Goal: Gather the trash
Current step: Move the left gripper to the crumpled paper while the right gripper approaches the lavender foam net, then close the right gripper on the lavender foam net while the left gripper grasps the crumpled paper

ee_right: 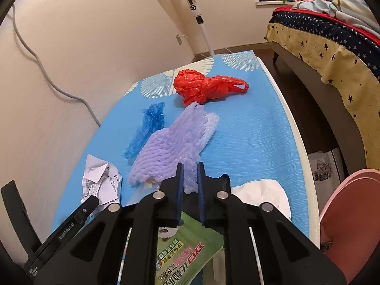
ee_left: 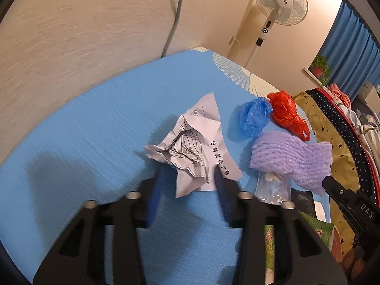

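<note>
Trash lies on a blue-covered table [ee_left: 95, 118]. My left gripper [ee_left: 188, 174] is open, its fingers on either side of the near end of a crumpled printed paper [ee_left: 190, 147], which also shows in the right wrist view [ee_right: 99, 180]. My right gripper [ee_right: 189, 173] is shut on the near edge of a purple foam net [ee_right: 171, 147], also visible in the left wrist view [ee_left: 289, 156]. A blue plastic bag [ee_left: 254, 116] [ee_right: 147, 128] and a red plastic bag [ee_left: 287, 114] [ee_right: 204, 85] lie further back.
A clear packet [ee_left: 273, 190] lies under the foam net. A green printed wrapper [ee_right: 187, 249] and a white tissue [ee_right: 263, 194] lie near the right gripper. A bed [ee_right: 332, 47] stands to the right, a pink chair [ee_right: 351, 213] at the table's edge, and a standing fan [ee_left: 280, 4] and wall behind.
</note>
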`<state>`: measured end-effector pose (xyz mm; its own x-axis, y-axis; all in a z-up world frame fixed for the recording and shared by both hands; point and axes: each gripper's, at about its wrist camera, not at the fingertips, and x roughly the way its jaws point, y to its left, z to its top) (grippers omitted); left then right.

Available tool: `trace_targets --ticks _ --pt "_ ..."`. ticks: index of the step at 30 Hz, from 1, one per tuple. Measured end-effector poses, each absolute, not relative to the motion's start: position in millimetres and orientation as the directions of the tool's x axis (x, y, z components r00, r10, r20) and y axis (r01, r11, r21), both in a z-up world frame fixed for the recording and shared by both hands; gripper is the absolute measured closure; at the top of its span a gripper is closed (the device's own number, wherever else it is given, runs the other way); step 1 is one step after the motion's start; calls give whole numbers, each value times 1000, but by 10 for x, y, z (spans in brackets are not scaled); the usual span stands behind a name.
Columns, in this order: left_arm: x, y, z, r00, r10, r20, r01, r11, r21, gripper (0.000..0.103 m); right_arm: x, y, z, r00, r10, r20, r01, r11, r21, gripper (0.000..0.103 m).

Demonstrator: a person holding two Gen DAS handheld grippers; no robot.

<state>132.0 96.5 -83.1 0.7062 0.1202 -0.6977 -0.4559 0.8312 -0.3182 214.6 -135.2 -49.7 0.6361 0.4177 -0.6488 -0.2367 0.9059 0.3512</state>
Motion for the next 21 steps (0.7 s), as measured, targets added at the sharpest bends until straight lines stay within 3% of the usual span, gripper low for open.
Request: trace_targets --ticks 6,21 --pt "1297 928 -745 719 121 -685 -437 845 -309 83 2016 -1346 -312 663 437 -608 -276 898 344 96" --pt "945 736 -263 784 137 -605 -356 898 -259 84 1433 -1601 317 762 375 -528 -283 926 250 97"
